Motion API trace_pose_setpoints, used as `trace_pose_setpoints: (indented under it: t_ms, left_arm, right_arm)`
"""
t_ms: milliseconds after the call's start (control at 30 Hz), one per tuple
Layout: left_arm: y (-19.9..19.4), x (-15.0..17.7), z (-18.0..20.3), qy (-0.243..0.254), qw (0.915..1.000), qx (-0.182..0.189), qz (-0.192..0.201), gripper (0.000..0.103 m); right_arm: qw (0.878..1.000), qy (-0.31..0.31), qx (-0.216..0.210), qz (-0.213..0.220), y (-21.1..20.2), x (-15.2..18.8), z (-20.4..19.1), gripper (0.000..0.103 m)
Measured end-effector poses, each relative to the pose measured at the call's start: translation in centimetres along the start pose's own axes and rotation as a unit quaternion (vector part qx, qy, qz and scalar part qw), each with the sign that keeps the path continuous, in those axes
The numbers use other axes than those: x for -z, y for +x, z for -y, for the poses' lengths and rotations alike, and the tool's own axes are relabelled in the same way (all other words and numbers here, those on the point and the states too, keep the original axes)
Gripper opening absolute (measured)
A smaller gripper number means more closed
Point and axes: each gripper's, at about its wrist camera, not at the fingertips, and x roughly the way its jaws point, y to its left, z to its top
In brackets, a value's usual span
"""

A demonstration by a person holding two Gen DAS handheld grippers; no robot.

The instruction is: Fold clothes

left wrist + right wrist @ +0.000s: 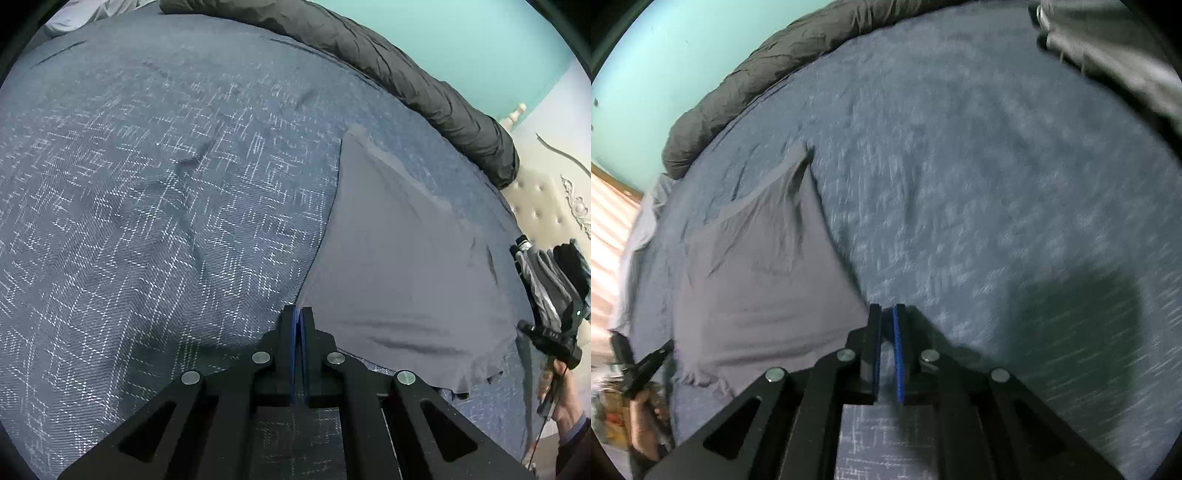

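Note:
A plain grey garment [406,266] lies flat on the blue flecked bedcover [147,184]. My left gripper [298,314] is shut, its pads pressed together right at the garment's near left corner, pinching the edge. In the right wrist view the same garment [757,277] spreads to the left, and its near right corner ends at the left fingertip of my right gripper [886,314]. That gripper's jaws stand a narrow gap apart; whether cloth lies in the gap is unclear. Each view shows the other gripper at its edge, held by a hand [646,424].
A rolled dark grey quilt [406,74] lines the bed's far edge below a teal wall. Folded clothes [554,280] and a cream tufted headboard [535,199] are at the right. More dark cloth [1108,48] hangs at the right wrist view's top right.

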Motion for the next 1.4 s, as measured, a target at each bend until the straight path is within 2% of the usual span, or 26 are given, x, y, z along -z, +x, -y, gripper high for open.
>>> trace_pose_setpoints:
  t_ms: [67, 100, 200, 433, 500, 700, 733, 767, 800, 867, 1000, 1233, 1300, 1400]
  left_arm:
    - [0.1, 0.0, 0.1, -0.001, 1.0, -0.001, -0.001, 0.002]
    - [0.1, 0.0, 0.2, 0.0, 1.0, -0.003, -0.001, 0.002]
    - [0.2, 0.0, 0.8, 0.005, 1.0, -0.007, 0.001, 0.002]
    - [1.1, -0.7, 1.4, 0.01, 0.9999, -0.008, -0.001, 0.002]
    - [1.7, -1.1, 1.8, 0.009, 0.9999, -0.007, -0.002, 0.002]
    - [2.2, -1.6, 1.9, 0.009, 1.0, -0.002, -0.002, 0.002]
    - [2.2, -1.6, 1.9, 0.009, 1.0, -0.002, -0.002, 0.002]
    - [1.6, -1.1, 1.1, 0.009, 1.0, -0.001, -0.002, 0.002]
    - [1.7, -1.1, 1.2, 0.009, 1.0, -0.001, -0.002, 0.002]
    - [1.8, -1.3, 1.2, 0.01, 0.9999, -0.001, -0.003, 0.002]
    - [0.9, -0.3, 0.1, 0.012, 0.9999, -0.002, -0.002, 0.002]
    - [0.8, 0.0, 0.0, 0.012, 0.9999, -0.004, -0.001, 0.002]
    - [0.9, 0.0, -0.1, 0.011, 0.9999, -0.003, -0.002, 0.002]
    - [0.9, 0.0, -0.1, 0.01, 0.9999, -0.002, -0.002, 0.002]
  right_arm:
    - [1.0, -0.003, -0.006, 0.017, -0.5, -1.4, -0.5, 0.025]
    - [1.0, -0.006, -0.009, 0.023, -0.5, -2.1, -0.9, 0.025]
    - [0.999, -0.036, -0.017, 0.028, 0.4, -4.6, -2.8, 0.026]
    - [0.997, -0.072, 0.006, 0.003, 5.3, -9.2, -6.9, 0.026]
    - [0.996, -0.082, 0.021, -0.011, 6.9, -9.9, -8.1, 0.026]
    - [0.996, -0.086, 0.028, -0.028, 9.1, -10.1, -8.7, 0.026]
    - [0.996, -0.085, 0.026, -0.031, 9.3, -10.1, -8.6, 0.023]
    - [0.996, -0.085, 0.023, -0.033, 9.4, -10.0, -8.6, 0.01]
    - [0.996, -0.084, 0.021, -0.035, 9.5, -9.8, -8.6, 0.004]
    - [0.996, -0.079, 0.015, -0.026, 9.3, -9.7, -8.3, 0.001]
    - [0.999, -0.043, 0.01, 0.004, 8.0, -10.0, -6.6, 0.001]
    - [0.999, -0.04, 0.02, 0.005, 8.0, -9.7, -5.9, 0.001]
    - [0.999, -0.043, 0.015, -0.004, 8.4, -9.5, -6.1, 0.001]
    - [0.999, -0.037, 0.003, 0.01, 8.0, -9.8, -6.0, 0.001]
